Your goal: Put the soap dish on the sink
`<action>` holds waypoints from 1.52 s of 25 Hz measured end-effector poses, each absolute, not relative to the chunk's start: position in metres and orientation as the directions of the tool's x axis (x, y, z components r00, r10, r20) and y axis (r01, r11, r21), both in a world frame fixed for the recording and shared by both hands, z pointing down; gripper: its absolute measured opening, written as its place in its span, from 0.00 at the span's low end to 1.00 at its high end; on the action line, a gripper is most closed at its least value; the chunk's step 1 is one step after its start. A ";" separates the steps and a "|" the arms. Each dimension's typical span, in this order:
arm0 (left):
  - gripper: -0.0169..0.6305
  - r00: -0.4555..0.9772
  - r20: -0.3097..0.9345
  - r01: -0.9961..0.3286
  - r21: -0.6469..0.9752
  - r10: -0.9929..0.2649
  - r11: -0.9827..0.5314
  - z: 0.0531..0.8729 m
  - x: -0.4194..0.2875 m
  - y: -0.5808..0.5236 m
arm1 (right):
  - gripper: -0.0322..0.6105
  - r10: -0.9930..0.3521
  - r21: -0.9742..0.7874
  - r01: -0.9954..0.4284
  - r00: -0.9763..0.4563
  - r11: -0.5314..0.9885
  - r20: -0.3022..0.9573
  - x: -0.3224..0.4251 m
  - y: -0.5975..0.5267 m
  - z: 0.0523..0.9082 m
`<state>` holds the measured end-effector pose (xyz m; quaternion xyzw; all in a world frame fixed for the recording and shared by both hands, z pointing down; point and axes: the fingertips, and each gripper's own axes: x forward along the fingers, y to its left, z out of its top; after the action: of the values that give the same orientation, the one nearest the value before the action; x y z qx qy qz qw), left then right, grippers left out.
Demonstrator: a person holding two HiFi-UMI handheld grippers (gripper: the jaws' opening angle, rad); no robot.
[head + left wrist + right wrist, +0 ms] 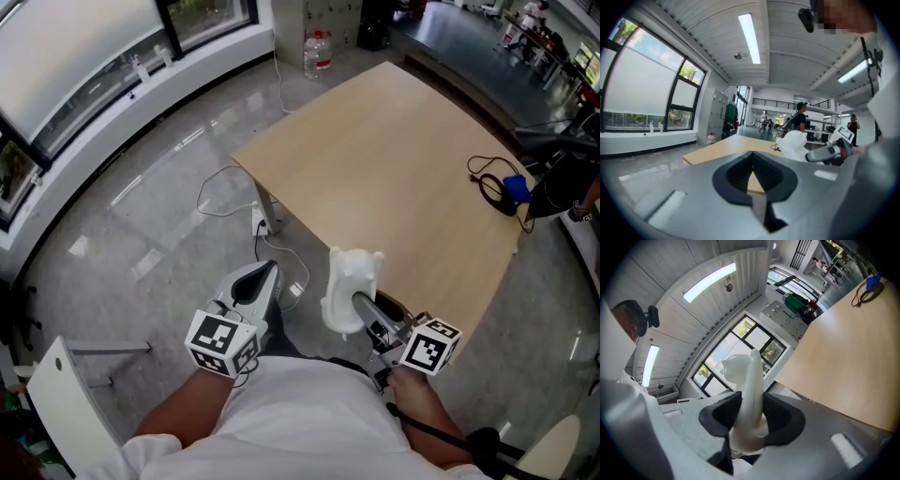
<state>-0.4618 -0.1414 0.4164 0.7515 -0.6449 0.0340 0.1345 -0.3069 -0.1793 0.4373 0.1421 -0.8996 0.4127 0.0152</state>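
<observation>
the step in hand looks like the carry: the soap dish [352, 277] is already picked up and is held in the air at the lower middle of the head view, over the near edge of the pale wooden bench [375, 169]. it does not rest on anything. no sink shows in any view, so the placing is not yet done. the next move, as i judge it, calls for bringing the dish to wherever the sink stands and setting it down flat before letting go. the dish is held on edge and would need turning level first.

the right gripper [364, 305] is clamped on the white dish. in the right gripper view its dark fingers [782, 417] stand fairly wide apart and press on either side of the dish's thin wall, and the rest of the dish rises out of them toward the upper middle of the frame.

the left gripper [255, 283] sits at the lower left of the head view, beside the bench's near corner, and carries nothing. in the left gripper view its fingers [733, 176] meet along a centre line, and only a small wedge of bench top shows through the gap below them.

a black cable [492, 183] lies at the bench's right edge, well apart from the dish.
</observation>
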 end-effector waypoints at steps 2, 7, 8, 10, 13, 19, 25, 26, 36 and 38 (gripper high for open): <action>0.04 0.198 0.237 -0.973 0.164 -0.951 -0.162 0.423 -0.464 -0.157 | 0.28 -0.269 -0.739 -0.291 -0.951 0.608 0.154 -0.308 -0.189 0.441; 0.04 0.286 0.249 -0.954 0.166 -0.925 -0.251 0.424 -0.473 -0.201 | 0.27 -0.345 -0.749 -0.352 -0.922 0.561 0.175 -0.316 -0.217 0.447; 0.04 0.307 0.251 -0.948 0.161 -0.918 -0.274 0.424 -0.475 -0.212 | 0.27 -0.360 -0.750 -0.364 -0.916 0.552 0.179 -0.318 -0.223 0.447; 0.04 0.349 0.261 -0.936 0.150 -0.900 -0.320 0.424 -0.480 -0.232 | 0.27 -0.394 -0.752 -0.388 -0.900 0.532 0.185 -0.324 -0.235 0.448; 0.04 0.418 0.275 -0.908 0.147 -0.866 -0.391 0.422 -0.490 -0.267 | 0.27 -0.458 -0.763 -0.424 -0.868 0.488 0.189 -0.337 -0.255 0.446; 0.04 0.555 0.287 -0.831 0.146 -0.781 -0.537 0.421 -0.504 -0.333 | 0.27 -0.585 -0.783 -0.486 -0.787 0.389 0.197 -0.359 -0.296 0.444; 0.04 0.678 0.289 -0.731 0.167 -0.676 -0.662 0.424 -0.519 -0.376 | 0.27 -0.718 -0.810 -0.526 -0.666 0.261 0.202 -0.372 -0.330 0.438; 0.04 0.689 0.287 -0.720 0.166 -0.666 -0.674 0.425 -0.521 -0.382 | 0.27 -0.726 -0.815 -0.525 -0.657 0.247 0.203 -0.373 -0.338 0.440; 0.04 0.770 0.339 -0.625 0.231 -0.541 -0.745 0.461 -0.508 -0.421 | 0.27 -0.739 -0.859 -0.512 -0.584 0.012 0.337 -0.361 -0.386 0.514; 0.04 0.770 0.352 -0.623 0.237 -0.532 -0.745 0.469 -0.500 -0.427 | 0.27 -0.729 -0.857 -0.515 -0.581 -0.016 0.363 -0.355 -0.392 0.529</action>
<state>-0.4998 -0.4265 0.4693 0.9248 -0.3121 0.1318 0.1728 -0.3547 -0.3924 0.5289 0.4475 -0.6950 0.5545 -0.0961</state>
